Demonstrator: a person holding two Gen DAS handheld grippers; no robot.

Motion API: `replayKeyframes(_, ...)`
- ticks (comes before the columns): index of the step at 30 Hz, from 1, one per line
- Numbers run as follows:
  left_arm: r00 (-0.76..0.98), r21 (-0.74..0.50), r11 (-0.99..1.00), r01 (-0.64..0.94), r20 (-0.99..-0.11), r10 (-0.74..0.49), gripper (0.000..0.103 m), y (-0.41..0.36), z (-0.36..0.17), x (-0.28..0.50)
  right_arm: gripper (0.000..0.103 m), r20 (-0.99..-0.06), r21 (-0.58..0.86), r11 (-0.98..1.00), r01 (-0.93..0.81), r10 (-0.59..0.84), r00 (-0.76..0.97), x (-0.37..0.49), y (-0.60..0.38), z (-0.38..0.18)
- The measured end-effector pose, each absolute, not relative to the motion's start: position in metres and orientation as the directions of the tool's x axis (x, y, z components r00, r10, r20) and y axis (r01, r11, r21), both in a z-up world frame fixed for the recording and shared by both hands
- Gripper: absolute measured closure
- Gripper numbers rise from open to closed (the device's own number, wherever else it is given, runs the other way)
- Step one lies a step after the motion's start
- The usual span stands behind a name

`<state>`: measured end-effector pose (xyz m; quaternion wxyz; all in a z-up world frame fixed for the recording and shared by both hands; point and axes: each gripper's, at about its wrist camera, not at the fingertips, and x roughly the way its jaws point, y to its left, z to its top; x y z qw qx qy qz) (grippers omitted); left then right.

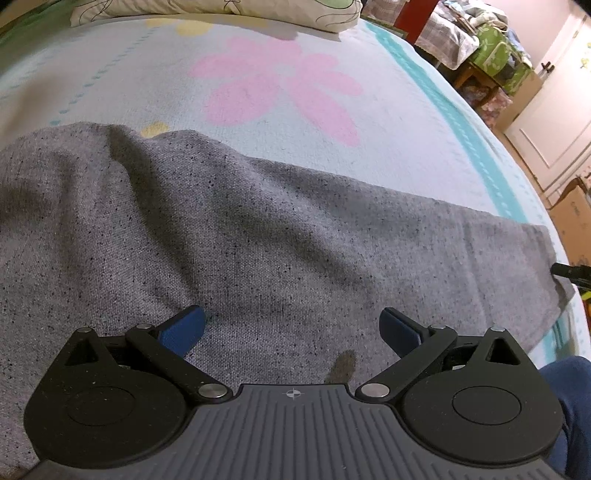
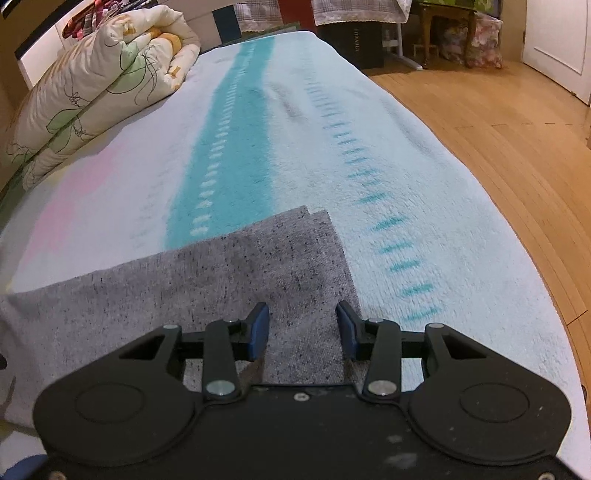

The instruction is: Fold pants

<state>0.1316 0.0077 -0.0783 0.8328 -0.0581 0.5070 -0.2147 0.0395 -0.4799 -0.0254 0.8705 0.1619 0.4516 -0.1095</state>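
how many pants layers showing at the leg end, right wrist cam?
2. At the far corner of the grey pants, the top layer's edge sits slightly offset from a second edge behind it. More layers may be hidden beneath. The right gripper is open above them.

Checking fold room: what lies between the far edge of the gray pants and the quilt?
Only bare bed cover with a pink flower print lies between the gray pants and the quilt, in the left wrist view.

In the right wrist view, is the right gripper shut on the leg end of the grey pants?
No. The right gripper stands open over the grey pants, its blue pads apart with flat fabric showing between them.
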Motion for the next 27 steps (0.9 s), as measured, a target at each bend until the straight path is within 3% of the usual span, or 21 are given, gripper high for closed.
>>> replayKeyframes(4, 0.391, -0.331, 0.899, 0.286, -0.816, -0.425, 0.001, 0.009, -0.077, 0.132, 0.063, -0.822, 0.198, 0.912, 0.358, -0.045, 0.568, 0.038, -0.481, -0.026)
replayKeyframes(5, 0.389, -0.341, 0.897, 0.280, -0.814, -0.431, 0.001, 0.008, -0.076, 0.132, 0.086, -0.823, 0.199, 0.912, 0.358, -0.043, 0.567, 0.038, -0.480, -0.027)
replayKeyframes(6, 0.386, -0.355, 0.894, 0.273, -0.811, -0.440, 0.001, 0.008, -0.075, 0.132, 0.096, -0.824, 0.199, 0.915, 0.352, -0.038, 0.565, 0.038, -0.480, -0.027)
replayKeyframes(8, 0.379, -0.384, 0.881, 0.276, -0.799, -0.467, 0.001, 0.003, -0.069, 0.132, 0.097, -0.821, 0.216, 0.917, 0.336, -0.016, 0.571, 0.038, -0.477, -0.024)
replayKeyframes(11, 0.386, -0.400, 0.861, 0.314, -0.775, -0.501, 0.001, -0.013, -0.058, 0.133, 0.097, -0.812, 0.054, 0.946, 0.319, -0.144, 0.565, 0.036, -0.465, -0.014)
replayKeyframes(13, 0.371, -0.419, 0.838, 0.350, -0.759, -0.535, 0.001, -0.030, -0.052, 0.137, 0.098, -0.830, 0.093, 0.929, 0.359, -0.127, 0.543, 0.035, -0.474, -0.024)
replayKeyframes(15, 0.359, -0.423, 0.820, 0.385, -0.751, -0.555, 0.001, -0.047, -0.048, 0.142, 0.096, -0.821, 0.108, 0.924, 0.367, -0.125, 0.557, 0.034, -0.474, -0.026)
replayKeyframes(16, 0.353, -0.426, 0.810, 0.403, -0.744, -0.567, 0.001, -0.056, -0.046, 0.144, 0.091, -0.810, 0.116, 0.927, 0.356, -0.119, 0.574, 0.033, -0.473, -0.023)
replayKeyframes(18, 0.335, -0.437, 0.788, 0.433, -0.733, -0.591, 0.001, -0.074, -0.045, 0.149, 0.073, -0.778, 0.165, 0.923, 0.346, -0.094, 0.621, 0.028, -0.477, -0.015)
replayKeyframes(19, 0.321, -0.442, 0.776, 0.450, -0.731, -0.602, 0.001, -0.084, -0.045, 0.152, 0.058, -0.769, 0.183, 0.918, 0.351, -0.089, 0.633, 0.025, -0.481, -0.012)
replayKeyframes(27, 0.219, -0.426, 0.732, 0.531, -0.766, -0.605, 0.001, -0.141, -0.072, 0.154, 0.056, -0.809, 0.314, 0.879, 0.359, 0.050, 0.585, 0.019, -0.522, -0.021)
